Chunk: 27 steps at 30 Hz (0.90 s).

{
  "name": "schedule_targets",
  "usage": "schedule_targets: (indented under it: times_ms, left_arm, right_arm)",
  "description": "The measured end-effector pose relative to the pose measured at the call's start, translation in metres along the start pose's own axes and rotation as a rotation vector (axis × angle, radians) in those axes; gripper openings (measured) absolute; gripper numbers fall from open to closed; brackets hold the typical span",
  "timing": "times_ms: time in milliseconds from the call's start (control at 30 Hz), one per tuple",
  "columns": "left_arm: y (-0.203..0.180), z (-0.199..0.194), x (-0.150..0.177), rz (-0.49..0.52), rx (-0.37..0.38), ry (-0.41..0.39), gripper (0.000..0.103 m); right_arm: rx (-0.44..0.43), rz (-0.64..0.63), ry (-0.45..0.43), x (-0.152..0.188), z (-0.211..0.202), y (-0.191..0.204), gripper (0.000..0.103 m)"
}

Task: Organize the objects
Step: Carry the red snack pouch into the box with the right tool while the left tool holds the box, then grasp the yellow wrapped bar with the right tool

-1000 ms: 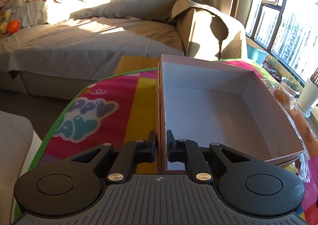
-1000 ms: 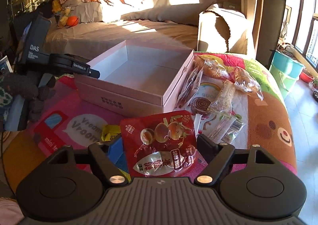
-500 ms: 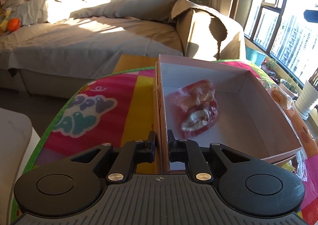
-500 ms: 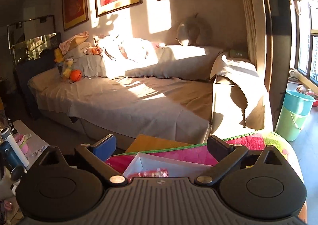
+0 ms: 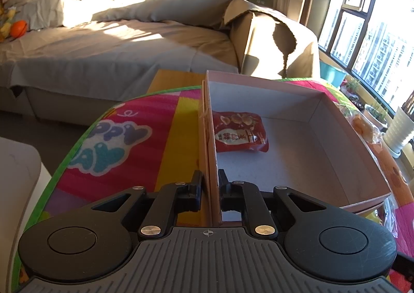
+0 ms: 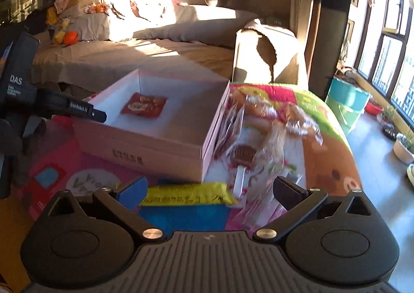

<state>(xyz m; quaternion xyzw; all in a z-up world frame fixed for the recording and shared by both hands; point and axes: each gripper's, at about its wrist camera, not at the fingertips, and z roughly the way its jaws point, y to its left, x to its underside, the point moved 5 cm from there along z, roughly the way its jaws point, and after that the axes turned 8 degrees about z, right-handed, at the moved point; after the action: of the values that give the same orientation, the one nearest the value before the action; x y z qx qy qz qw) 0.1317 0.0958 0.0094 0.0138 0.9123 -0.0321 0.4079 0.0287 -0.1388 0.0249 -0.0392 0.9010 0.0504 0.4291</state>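
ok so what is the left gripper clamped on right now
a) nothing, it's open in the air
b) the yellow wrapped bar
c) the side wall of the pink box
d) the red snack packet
c: in the left wrist view the left gripper has its two fingers closed on either side of the pink box wall, while the red snack packet lies loose on the box floor.

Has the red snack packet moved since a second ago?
Yes. The red packet left the mat in front of the pink box and now lies inside it, near the wall the left gripper clamps.
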Motion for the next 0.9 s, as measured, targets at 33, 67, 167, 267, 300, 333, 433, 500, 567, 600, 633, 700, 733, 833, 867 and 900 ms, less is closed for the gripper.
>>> schedule_targets:
  times_ms: [33,67,167,267,300,333,433,500,567,600,633,700,733,833,867,900]
  left_arm:
    - [0.000,0.000,0.000,0.001,-0.001,0.001,0.014]
    - [0.000,0.000,0.000,0.001,-0.001,0.003,0.014]
    - [-0.001,0.000,0.000,0.005,-0.004,0.008,0.014]
    - [-0.001,0.001,0.000,0.007,-0.004,0.010,0.014]
    - [-0.001,0.001,0.000,0.008,-0.005,0.011,0.014]
    - [-0.001,0.001,0.000,0.009,-0.005,0.010,0.014]
    - [-0.001,0.001,0.000,0.009,-0.006,0.011,0.014]
    - [-0.001,0.001,0.000,0.009,-0.005,0.011,0.014]
    - [-0.001,0.001,0.000,0.009,-0.005,0.010,0.014]
    - [-0.001,0.001,0.000,0.009,-0.005,0.010,0.014]
    - [-0.002,0.001,0.000,0.009,-0.005,0.010,0.014]
    - [-0.002,0.001,0.000,0.009,-0.005,0.010,0.014]
    - [-0.002,0.001,0.000,0.009,-0.005,0.009,0.014]
    - [-0.002,0.001,0.000,0.011,-0.003,0.010,0.014]
    - [-0.001,0.001,0.000,0.010,-0.001,0.010,0.014]
    - [-0.001,0.001,0.000,0.009,0.000,0.010,0.014]
  right_arm:
    - [0.001,0.016,0.005,0.004,0.005,0.003,0.103]
    - [0.001,0.031,0.011,0.005,0.011,0.006,0.103]
    - [0.025,0.052,0.031,0.001,0.032,0.016,0.103]
    - [0.070,0.026,0.034,-0.002,0.049,0.026,0.103]
    - [0.080,0.022,0.032,-0.001,0.053,0.028,0.103]
    - [0.084,0.018,0.033,-0.002,0.055,0.028,0.103]
    - [0.109,-0.011,0.037,0.000,0.054,0.023,0.103]
    - [0.134,-0.033,0.043,0.004,0.050,0.014,0.103]
    - [0.167,-0.050,0.054,0.009,0.043,-0.001,0.103]
    - [0.186,-0.053,0.060,0.011,0.040,-0.009,0.103]
    - [0.210,-0.053,0.068,0.014,0.036,-0.019,0.103]
    - [0.257,-0.053,0.074,0.018,0.031,-0.035,0.103]
    - [0.289,-0.063,0.072,0.019,0.029,-0.042,0.103]
    - [0.352,-0.070,0.057,0.022,0.023,-0.059,0.103]
    - [0.327,-0.045,0.058,0.021,0.020,-0.062,0.103]
    - [0.277,-0.007,0.065,0.021,0.017,-0.065,0.103]
